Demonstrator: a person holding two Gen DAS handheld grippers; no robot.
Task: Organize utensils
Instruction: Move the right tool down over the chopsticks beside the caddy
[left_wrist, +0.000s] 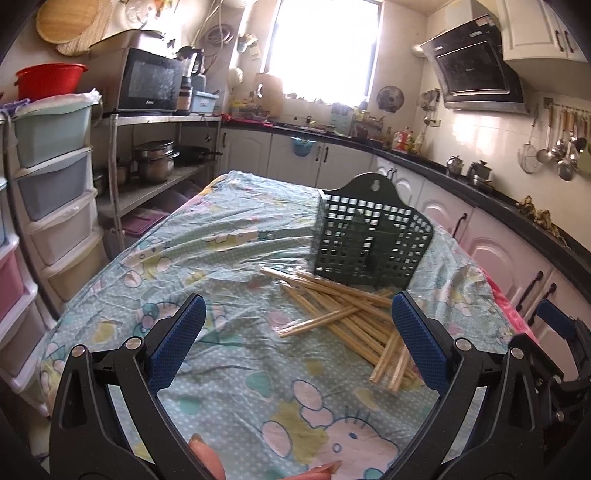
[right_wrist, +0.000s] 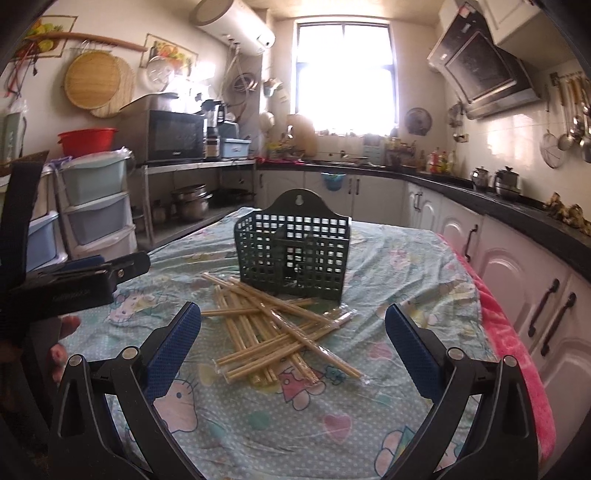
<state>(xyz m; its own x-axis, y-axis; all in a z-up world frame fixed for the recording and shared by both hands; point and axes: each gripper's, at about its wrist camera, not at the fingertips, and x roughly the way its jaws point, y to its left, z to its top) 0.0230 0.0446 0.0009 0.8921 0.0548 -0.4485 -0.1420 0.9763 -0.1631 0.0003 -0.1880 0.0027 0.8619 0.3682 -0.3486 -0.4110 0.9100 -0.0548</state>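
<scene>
Hard to count: a loose, criss-crossed heap of pale wooden chopsticks (right_wrist: 280, 325), several in clear plastic sleeves, lying on the mint cartoon-print tablecloth (right_wrist: 388, 266) just in front of the dark green plastic lattice utensil holder (right_wrist: 295, 254). Holder upright, hanging tab at the back, an inner divider visible through the grid; nothing clearly discernible inside, contents too dim against the window glare. Left gripper (left_wrist: 297, 317) spread wide over bare cloth, holding nothing, its right-hand blue pad overlapping the heap's edge in the left wrist view. Right gripper (right_wrist: 291, 325) also spread wide and holding nothing, framing the heap. Fingertips (left_wrist: 207, 458) cut off at the bottom edge. Part of the right gripper cropped at the left wrist view's right border.
</scene>
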